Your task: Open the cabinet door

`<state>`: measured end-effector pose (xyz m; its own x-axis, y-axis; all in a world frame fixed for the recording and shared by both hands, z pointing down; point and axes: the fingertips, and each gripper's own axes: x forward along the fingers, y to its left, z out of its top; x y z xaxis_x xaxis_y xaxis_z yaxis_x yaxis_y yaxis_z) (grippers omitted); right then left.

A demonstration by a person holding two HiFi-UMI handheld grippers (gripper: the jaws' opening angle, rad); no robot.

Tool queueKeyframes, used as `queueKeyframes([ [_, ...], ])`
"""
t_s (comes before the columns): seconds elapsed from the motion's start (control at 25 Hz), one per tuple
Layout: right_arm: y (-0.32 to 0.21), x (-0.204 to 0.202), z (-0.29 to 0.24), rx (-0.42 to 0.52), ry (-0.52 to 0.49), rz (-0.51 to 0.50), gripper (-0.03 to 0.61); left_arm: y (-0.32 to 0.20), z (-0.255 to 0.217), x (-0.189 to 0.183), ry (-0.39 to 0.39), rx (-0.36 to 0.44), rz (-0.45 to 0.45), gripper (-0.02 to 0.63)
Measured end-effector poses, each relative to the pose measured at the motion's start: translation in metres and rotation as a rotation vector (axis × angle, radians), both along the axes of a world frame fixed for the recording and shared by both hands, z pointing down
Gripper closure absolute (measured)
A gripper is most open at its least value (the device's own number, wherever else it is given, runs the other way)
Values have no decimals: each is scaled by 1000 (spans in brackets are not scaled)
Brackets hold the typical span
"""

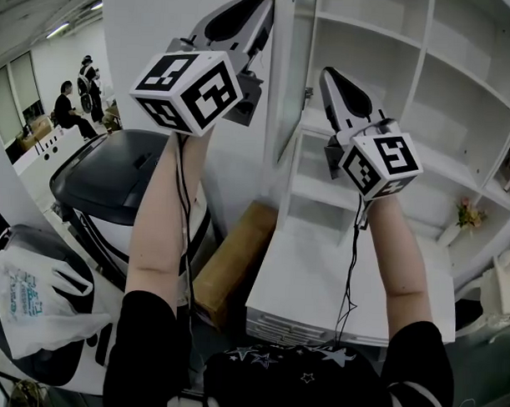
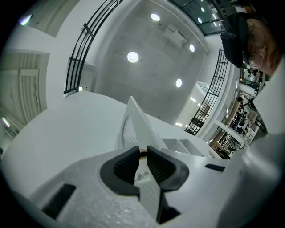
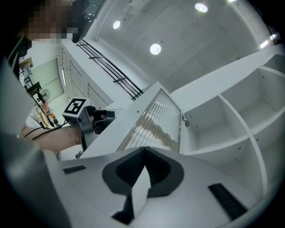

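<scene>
The white cabinet door (image 1: 281, 116) with a ribbed glass pane (image 3: 156, 119) stands swung out from the white shelf cabinet (image 1: 373, 52), hung on a hinge (image 3: 183, 120). My left gripper (image 1: 266, 3) is raised high and shut on the door's free edge (image 2: 133, 118); the thin panel runs between its dark pads (image 2: 122, 165). My right gripper (image 1: 326, 73) is raised beside it, nearer the hinge. Its jaws (image 3: 144, 151) are closed on a thin white edge of the same door. The left gripper (image 3: 78, 111) shows at the door's far side in the right gripper view.
Open shelves (image 1: 459, 97) fill the cabinet to the right. Below my arms are a low white unit (image 1: 311, 284), a cardboard box (image 1: 232, 256), a grey lidded machine (image 1: 114, 173) and a plastic bag (image 1: 30, 295). People (image 1: 75, 105) are at the far left.
</scene>
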<state>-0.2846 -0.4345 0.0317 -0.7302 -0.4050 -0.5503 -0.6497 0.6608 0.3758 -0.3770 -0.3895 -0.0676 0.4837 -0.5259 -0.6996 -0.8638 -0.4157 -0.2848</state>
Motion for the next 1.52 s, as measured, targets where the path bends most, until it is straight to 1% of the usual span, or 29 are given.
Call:
queueKeyframes([
  [0.16, 0, -6, 5, -22, 0, 1, 572, 1, 2, -1, -2, 1, -17, 557],
  [0.24, 0, -5, 7, -36, -6, 4, 572, 2, 2, -3, 6, 9, -54, 562],
  [0.28, 0, -3, 8, -44, -11, 3, 572, 2, 2, -5, 15, 14, -81, 578],
  [0.32, 1, 0, 8, -52, -17, -1, 572, 4, 4, -7, 19, 18, -109, 608],
  [0.4, 6, 7, 11, -61, -22, -12, 572, 11, 12, -6, 6, 16, -139, 609],
  [0.48, 12, 16, 17, -72, -18, -19, 572, 20, 21, -3, -2, 1, -147, 609],
  [0.64, 28, 35, 30, -103, 5, -40, 572, 40, 35, 2, 15, -21, -211, 609],
  [0.72, 37, 49, 36, -105, 20, -36, 572, 48, 43, 7, 35, -39, -229, 609],
  [0.84, 52, 74, 44, -117, 32, -19, 572, 61, 59, 19, 60, -80, -223, 609],
  [0.92, 61, 88, 53, -141, 49, -8, 572, 71, 72, 31, 60, -113, -220, 609],
  [1.08, 81, 116, 73, -169, 94, 21, 572, 92, 100, 54, 52, -157, -248, 609],
  [1.28, 107, 151, 119, -208, 168, 37, 572, 117, 154, 81, 87, -238, -269, 607],
  [1.52, 139, 195, 164, -268, 196, 29, 572, 152, 221, 111, 126, -333, -308, 607],
])
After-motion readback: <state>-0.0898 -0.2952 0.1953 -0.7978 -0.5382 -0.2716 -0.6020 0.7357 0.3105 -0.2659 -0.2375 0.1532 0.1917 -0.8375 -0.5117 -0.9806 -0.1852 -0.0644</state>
